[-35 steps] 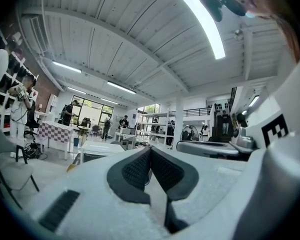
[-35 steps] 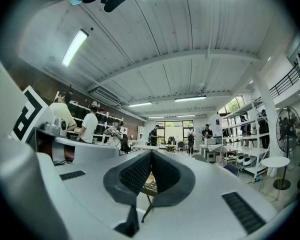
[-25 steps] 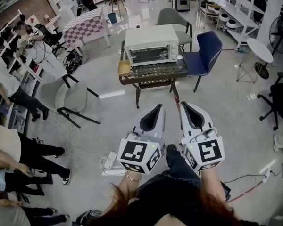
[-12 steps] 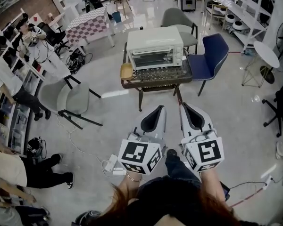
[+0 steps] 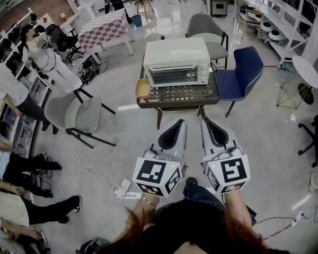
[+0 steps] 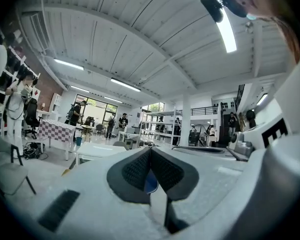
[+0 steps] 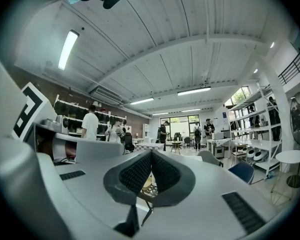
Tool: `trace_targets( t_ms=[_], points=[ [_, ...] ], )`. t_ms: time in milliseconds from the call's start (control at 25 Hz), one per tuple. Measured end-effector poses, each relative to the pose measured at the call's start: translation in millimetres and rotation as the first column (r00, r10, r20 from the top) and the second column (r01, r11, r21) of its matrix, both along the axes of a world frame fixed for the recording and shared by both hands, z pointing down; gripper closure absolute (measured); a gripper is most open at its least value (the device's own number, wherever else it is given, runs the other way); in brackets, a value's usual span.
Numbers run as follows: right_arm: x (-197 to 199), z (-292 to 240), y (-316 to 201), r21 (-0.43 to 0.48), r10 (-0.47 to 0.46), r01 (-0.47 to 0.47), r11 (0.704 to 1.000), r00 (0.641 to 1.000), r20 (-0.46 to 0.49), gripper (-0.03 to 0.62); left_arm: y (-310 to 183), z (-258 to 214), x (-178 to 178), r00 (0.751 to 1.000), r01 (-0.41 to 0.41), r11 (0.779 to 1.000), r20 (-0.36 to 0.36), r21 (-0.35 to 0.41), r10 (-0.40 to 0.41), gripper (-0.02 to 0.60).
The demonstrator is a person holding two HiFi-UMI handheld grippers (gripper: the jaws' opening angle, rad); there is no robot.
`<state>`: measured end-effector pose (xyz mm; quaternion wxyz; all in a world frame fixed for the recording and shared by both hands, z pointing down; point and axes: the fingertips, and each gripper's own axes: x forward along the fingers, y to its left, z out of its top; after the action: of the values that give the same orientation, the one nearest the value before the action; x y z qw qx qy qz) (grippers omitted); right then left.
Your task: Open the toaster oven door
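Toaster oven [image 5: 177, 61] dead ahead, white, sitting on a low dark table [image 5: 148, 102] with its glass door [image 5: 176, 76] facing me and shut. It is well apart from both my tools, with a stretch of bare floor between us, so nothing about the task has started.

My left gripper [image 5: 179, 121] and right gripper [image 5: 205, 118] are held side by side out in front of me, tips aimed toward the table. Each gripper view shows the same thing: dark ribbed pads pressed together, nothing between them. Both are closed and empty.

What could go wrong from here? First, arriving at the door with the jaws shut — I'd only nudge the handle instead of taking it, so one gripper has to open on the way in. The handle itself is too small to make out from here, so I'd guess the grip spot only once closer.

Second, the oven looks light and sits near the table's front edge. A hard pull on the door could drag the whole box forward.

Third, a small wooden tray [image 5: 142, 88] lies just beside the oven's left corner, and a blue chair [image 5: 246, 73] crowds the table's right — a wide swing could clip either.

Last, a power strip [image 5: 124, 187] and its cable lie by my feet, an easy snag when stepping in.
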<state>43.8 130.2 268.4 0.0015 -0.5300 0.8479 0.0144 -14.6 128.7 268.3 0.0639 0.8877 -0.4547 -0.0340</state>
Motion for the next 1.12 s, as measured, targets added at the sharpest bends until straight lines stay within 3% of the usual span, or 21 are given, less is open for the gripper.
trace_targets(
  t_ms=[680, 1120],
  points=[
    [17.7, 6.9, -89.6, -0.019, -0.062, 0.063, 0.998, 0.998, 0.02, 0.605, -77.7, 4.8, 13.5, 0.995, 0.099, 0.995, 0.015, -0.027, -0.099, 0.566],
    [21.8, 19.3, -144.6, -0.044, -0.054, 0.055, 0.998, 0.998, 0.018, 0.605, -132.7, 12.1, 20.3, 0.996, 0.084, 0.996, 0.013, -0.034, -0.084, 0.566]
  ],
)
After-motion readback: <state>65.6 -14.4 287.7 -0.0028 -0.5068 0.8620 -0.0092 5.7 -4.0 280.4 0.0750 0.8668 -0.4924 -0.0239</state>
